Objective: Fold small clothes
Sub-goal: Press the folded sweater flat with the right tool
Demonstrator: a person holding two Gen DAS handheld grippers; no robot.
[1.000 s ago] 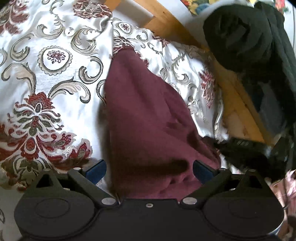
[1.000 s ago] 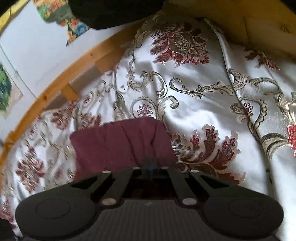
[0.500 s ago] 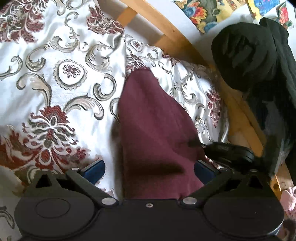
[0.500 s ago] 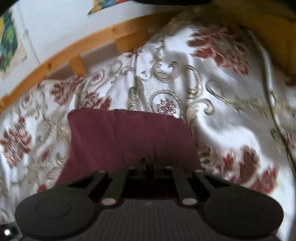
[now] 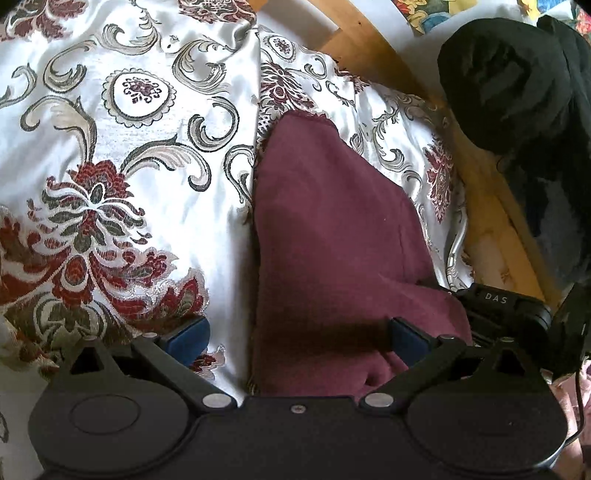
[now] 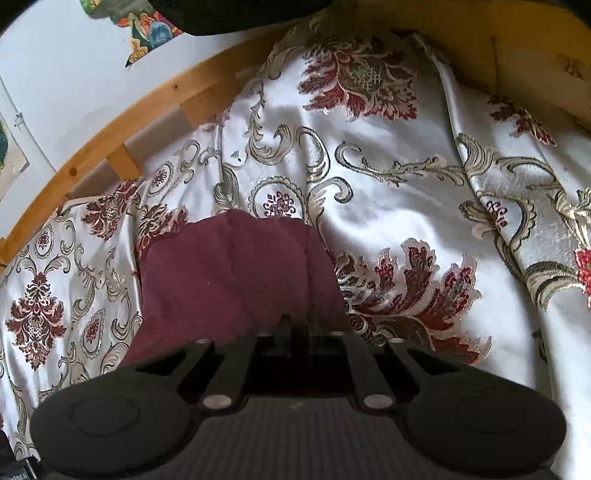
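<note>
A small maroon cloth [image 5: 332, 236] lies folded on the white floral bedspread [image 5: 147, 147]. My left gripper [image 5: 299, 334] is open, its blue pads [image 5: 188, 334] spread wide, with the cloth's near edge between them. My right gripper [image 6: 295, 328] is shut on the near edge of the maroon cloth [image 6: 229, 273]; its body shows at the right of the left wrist view [image 5: 506, 306]. The pinched bit of cloth is hidden under the fingers.
A wooden bed frame [image 5: 373, 48] runs along the far side, also in the right wrist view [image 6: 140, 110]. A person in black [image 5: 517, 85] stands at the right. A white wall with colourful pictures [image 6: 147, 33] lies behind.
The right gripper, shut on the cloth, swung its view left and back, and the cloth shifted under it. The left gripper stayed open and drew back slightly.
</note>
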